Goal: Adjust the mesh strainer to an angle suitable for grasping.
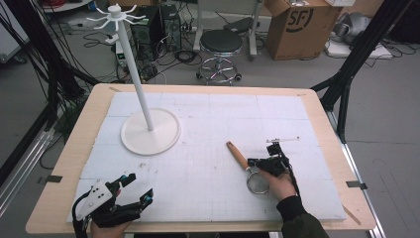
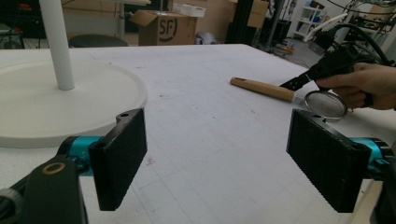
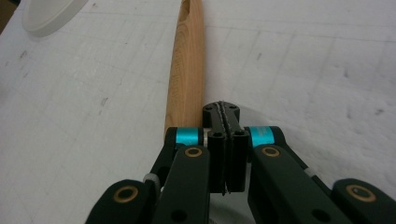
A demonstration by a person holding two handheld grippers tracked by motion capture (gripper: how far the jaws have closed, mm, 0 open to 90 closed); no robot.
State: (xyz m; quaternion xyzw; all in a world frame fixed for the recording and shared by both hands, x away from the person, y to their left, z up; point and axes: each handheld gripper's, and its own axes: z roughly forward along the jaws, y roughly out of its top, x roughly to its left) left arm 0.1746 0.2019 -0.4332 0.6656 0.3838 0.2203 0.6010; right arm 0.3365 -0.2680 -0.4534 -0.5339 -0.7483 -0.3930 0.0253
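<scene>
With my right claw (image 1: 261, 162) pinched together at the strainer (image 1: 246, 166) neck, at 4 o'clock from the stand (image 1: 150, 131), I'd lift level; left claw (image 1: 134, 188) idles apart.

High view looks forward and down from above the person's side, whole white foam-covered table (image 1: 208, 124) in frame, floor clutter behind. Left gripper view sits low at the near left corner, facing across the table past its own jaws. Right gripper view is very close, angled down along the wooden-handled metal strainer (image 3: 187, 70). All three share that strainer (image 1: 242, 161) (image 2: 280, 91) and the white round-based hook stand (image 1: 148, 129) (image 2: 60, 93) (image 3: 51, 16).
</scene>
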